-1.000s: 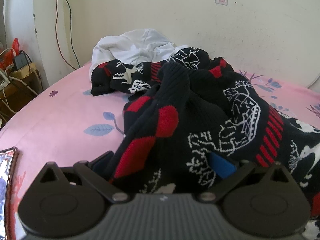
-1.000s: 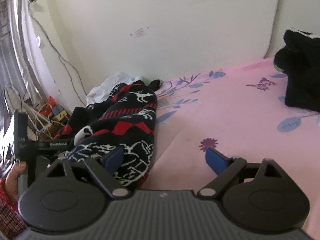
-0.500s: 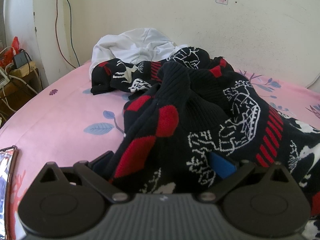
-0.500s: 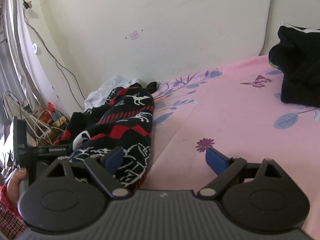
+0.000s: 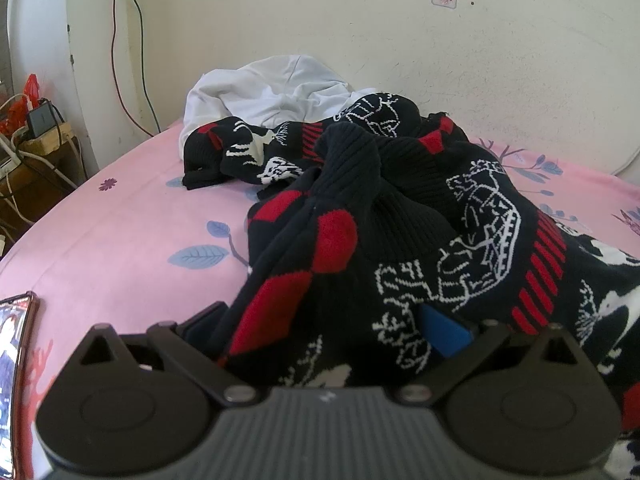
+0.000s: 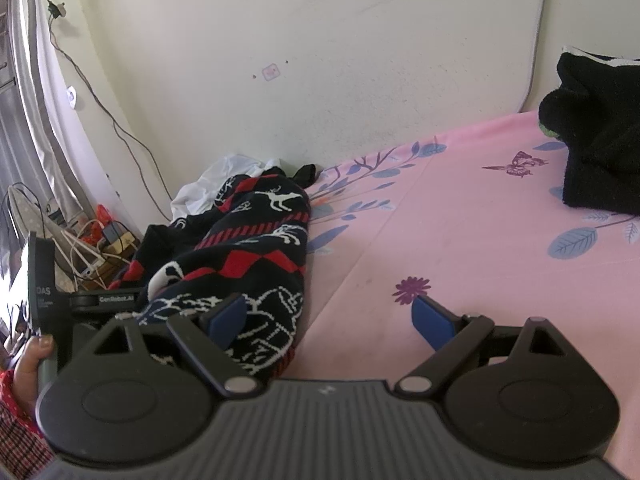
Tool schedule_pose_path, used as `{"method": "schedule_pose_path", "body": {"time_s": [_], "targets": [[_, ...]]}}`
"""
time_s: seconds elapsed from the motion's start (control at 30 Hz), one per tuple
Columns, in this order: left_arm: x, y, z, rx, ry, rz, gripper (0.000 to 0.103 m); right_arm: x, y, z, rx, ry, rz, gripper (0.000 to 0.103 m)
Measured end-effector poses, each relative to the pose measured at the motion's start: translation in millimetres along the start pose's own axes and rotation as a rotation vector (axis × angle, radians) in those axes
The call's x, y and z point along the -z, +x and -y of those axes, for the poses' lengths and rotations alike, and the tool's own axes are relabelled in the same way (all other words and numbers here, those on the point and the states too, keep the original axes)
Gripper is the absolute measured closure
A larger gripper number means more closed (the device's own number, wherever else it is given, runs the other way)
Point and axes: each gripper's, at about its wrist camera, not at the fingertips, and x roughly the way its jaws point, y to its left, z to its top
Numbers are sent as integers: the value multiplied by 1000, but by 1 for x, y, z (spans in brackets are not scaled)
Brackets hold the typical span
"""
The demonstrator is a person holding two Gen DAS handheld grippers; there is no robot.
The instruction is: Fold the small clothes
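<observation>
A black knit sweater [image 5: 400, 220] with red diamonds and white reindeer lies crumpled on the pink flowered bed sheet [image 5: 120, 232]. My left gripper [image 5: 320, 328] is open, and a bunched part of the sweater fills the gap between its fingers; the left fingertip is hidden by the knit. The right wrist view has the same sweater [image 6: 256, 240] at the left. My right gripper [image 6: 332, 316] is open low over the sheet [image 6: 460, 220], its left pad [image 6: 228, 316] against the sweater's edge and nothing between its fingers.
A white garment [image 5: 276, 88] lies behind the sweater by the wall. A black pile of clothes [image 6: 596, 132] sits at the far right. A phone [image 5: 12, 360] lies at the bed's left edge. Cables and boxes [image 5: 32, 136] crowd the floor to the left. A hand [image 6: 32, 356] holds the left tool.
The right wrist view has shifted and tilted slightly over the sheet, and the black pile sits a little differently in frame. The left gripper and the sweater have stayed almost still.
</observation>
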Motion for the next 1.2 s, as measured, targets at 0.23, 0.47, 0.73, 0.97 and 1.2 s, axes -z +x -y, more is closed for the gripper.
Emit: {"method": "schedule_pose_path", "body": {"time_s": [0.23, 0.47, 0.73, 0.97, 1.2], "targets": [[6, -19, -16, 58, -14, 38, 36, -1, -2, 0, -6, 9, 7, 16], [7, -35, -30, 109, -39, 77, 57, -55, 4, -2, -20, -46, 22, 21], [6, -38, -43, 135, -62, 121, 18, -163, 124, -57, -102, -202, -154, 16], [28, -37, -21, 89, 76, 107, 84, -169, 275, -113, -46, -209, -373, 17], [23, -84, -46, 172, 8, 216, 94, -155, 259, -124, -70, -231, -367, 100]]}}
